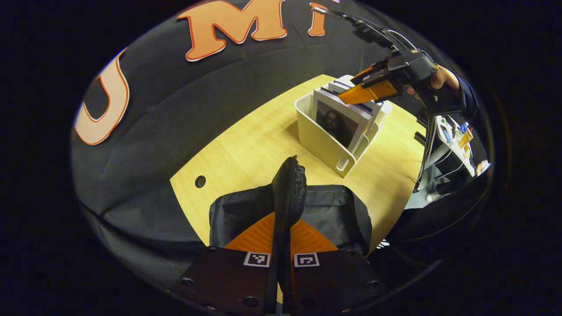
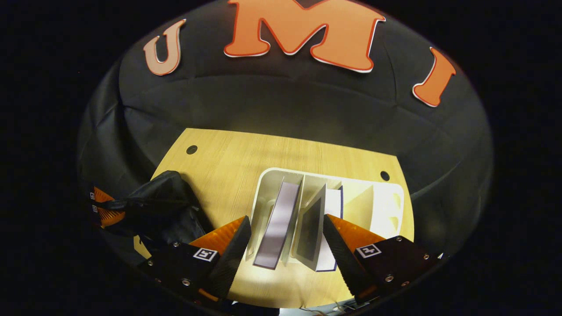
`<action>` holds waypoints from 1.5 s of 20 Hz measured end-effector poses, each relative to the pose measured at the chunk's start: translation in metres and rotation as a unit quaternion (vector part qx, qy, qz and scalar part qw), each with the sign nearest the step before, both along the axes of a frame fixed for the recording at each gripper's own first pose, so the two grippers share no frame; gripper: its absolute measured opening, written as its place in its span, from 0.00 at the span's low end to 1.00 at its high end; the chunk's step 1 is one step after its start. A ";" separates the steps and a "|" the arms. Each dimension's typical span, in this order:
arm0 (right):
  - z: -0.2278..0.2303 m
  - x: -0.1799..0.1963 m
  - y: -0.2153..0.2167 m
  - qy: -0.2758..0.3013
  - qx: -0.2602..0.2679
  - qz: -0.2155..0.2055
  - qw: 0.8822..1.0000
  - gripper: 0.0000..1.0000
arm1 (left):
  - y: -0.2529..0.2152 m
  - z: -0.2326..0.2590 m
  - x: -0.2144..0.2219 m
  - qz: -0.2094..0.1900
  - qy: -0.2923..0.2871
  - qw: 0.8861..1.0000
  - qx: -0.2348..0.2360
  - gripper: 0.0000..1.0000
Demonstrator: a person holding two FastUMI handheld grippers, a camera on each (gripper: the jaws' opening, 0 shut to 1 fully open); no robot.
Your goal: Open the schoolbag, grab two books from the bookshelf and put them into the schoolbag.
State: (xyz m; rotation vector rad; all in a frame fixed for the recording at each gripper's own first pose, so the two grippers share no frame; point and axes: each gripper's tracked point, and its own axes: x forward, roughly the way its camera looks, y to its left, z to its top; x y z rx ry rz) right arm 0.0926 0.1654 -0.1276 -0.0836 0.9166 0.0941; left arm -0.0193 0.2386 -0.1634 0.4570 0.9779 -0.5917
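Observation:
The black schoolbag lies on the wooden table, and my left gripper is shut on its flap, holding the flap upright. The white bookshelf stands behind the bag with several books upright in it. In the left gripper view, the right gripper hangs over the tops of the books, held by a hand. In the right gripper view, my right gripper is open, its fingers either side of a lavender-covered book and a grey book in the bookshelf. The schoolbag sits at the left.
The table has a cable hole to the left of the bag, and two more holes show near its far edge. Black cloth hangs behind it. A side stand with small items and cables sits off the table's right.

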 end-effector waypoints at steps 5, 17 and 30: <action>-0.023 0.008 0.003 0.064 -0.009 -0.008 0.998 0.93 | -0.012 0.003 0.011 -0.015 0.022 1.000 -0.009 0.06; -0.064 0.009 0.014 0.180 0.007 -0.080 0.980 0.41 | -0.031 -0.001 0.013 -0.032 0.037 0.999 -0.019 0.06; -0.021 -0.079 -0.007 0.150 0.062 -0.116 0.980 0.32 | -0.043 -0.010 0.002 -0.046 0.046 0.997 -0.030 0.06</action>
